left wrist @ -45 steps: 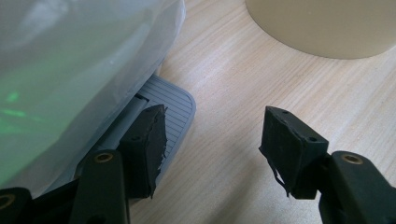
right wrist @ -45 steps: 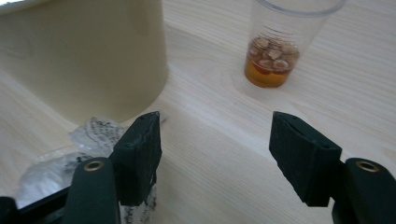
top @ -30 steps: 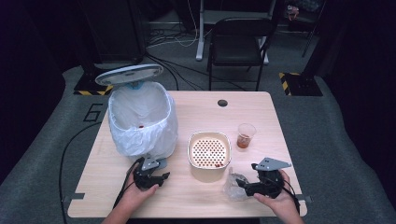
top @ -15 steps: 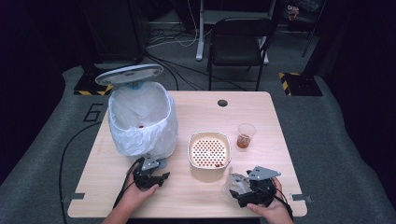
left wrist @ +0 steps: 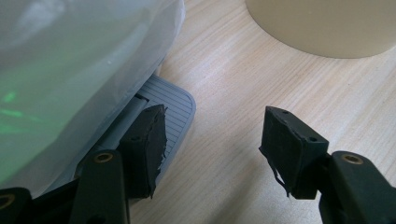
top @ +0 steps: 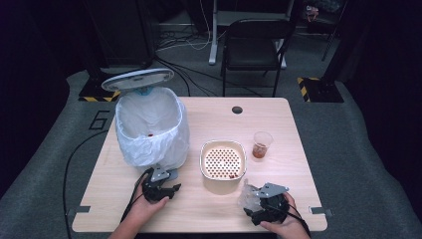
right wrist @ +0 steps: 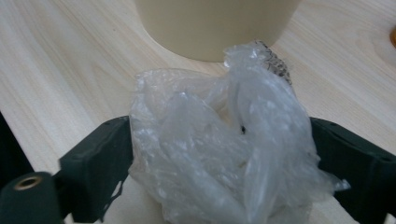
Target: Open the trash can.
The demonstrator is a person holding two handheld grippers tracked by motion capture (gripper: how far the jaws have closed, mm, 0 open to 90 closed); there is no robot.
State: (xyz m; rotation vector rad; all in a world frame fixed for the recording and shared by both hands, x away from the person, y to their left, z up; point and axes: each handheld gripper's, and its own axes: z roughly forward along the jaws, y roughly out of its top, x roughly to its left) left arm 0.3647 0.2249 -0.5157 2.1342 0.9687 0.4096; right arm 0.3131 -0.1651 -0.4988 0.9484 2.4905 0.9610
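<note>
- The right gripper [right wrist: 219, 161] sits at the lower right of the high view. Its jaws have just been closing, with a crumpled clear plastic bag [right wrist: 219, 135] between them, and both pads now touch the wad.
- The wad lies on the wooden table [top: 209, 214], just below the cream perforated strainer bowl [top: 223, 145] at mid-frame.
- The left gripper [left wrist: 215, 135] is at the lower left. Its jaws stand apart with nothing between them, and one jaw rests on the grey ribbed pedal [left wrist: 175, 105] of the lined pedal bin [top: 149, 134]. The bin's lid [top: 138, 78] is tipped up.
- Risk: the plastic is soft and springy, so a light pinch may catch only a loose fold, and the wad could slip out on the lift or on the way over to the bin.
- Risk: if the jaw slides off the pedal, the lid would likely drop before the bag arrives.
- Risk: a low carry could clip the strainer bowl or the plastic cup [top: 262, 144] of reddish liquid at its right.
- Writing: a large "6" [top: 101, 119] is on the floor mat at the left. No brand or label can be read.
</note>
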